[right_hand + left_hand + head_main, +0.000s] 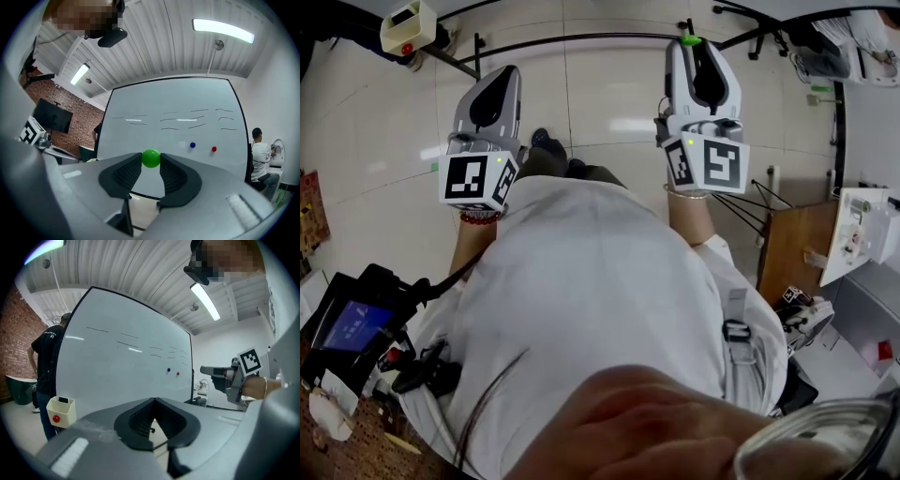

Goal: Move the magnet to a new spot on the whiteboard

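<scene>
A small green ball magnet [151, 158] sits pinched between the tips of my right gripper [151, 161], held in the air well short of the whiteboard [178, 131]. It shows as a green dot [690, 40] at that gripper's tip in the head view. On the board's right side sit a blue magnet [192, 145] and a red magnet [214, 149], below some thin black lines. My left gripper [154, 400] is shut with nothing in it and points at the same whiteboard [117, 376]. The right gripper [213, 371] appears to its right.
A person in dark clothes [47, 362] stands at the board's left edge. Another person [259, 157] sits past its right edge. A white box with a red button [61, 411] hangs at lower left. A wooden desk [792, 248] and equipment [352, 323] flank me.
</scene>
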### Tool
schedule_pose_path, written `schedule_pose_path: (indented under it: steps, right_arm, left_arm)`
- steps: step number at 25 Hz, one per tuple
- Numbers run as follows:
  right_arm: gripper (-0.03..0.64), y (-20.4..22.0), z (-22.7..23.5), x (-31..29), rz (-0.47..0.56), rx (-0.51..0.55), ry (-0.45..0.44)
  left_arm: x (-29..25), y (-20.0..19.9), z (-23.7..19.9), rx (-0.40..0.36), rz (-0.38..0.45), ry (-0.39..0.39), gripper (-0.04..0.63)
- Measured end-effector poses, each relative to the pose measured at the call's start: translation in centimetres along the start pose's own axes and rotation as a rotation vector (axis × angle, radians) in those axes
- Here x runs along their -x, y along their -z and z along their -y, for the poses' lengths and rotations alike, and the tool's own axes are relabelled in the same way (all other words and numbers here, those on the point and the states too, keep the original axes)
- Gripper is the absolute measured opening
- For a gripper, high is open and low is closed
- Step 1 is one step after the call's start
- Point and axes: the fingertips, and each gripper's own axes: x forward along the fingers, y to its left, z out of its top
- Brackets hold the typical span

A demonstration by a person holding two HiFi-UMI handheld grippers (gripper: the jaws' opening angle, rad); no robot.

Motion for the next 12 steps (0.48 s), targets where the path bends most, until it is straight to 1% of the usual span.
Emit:
schedule_pose_path:
  steps: [6, 12]
  right_arm:
    - [0.126, 0.3, 0.0, 1.6, -0.002, -0.008, 0.019]
    - [0.126, 0.2, -0.3, 2.8, 0.011, -0.020, 0.036]
  left_arm:
    - [0.3, 0.1, 0.1, -0.001, 0.000, 0.008, 0.006]
    - [0.0, -0.3, 1.1, -0.022, 0.017, 0.049, 0.006]
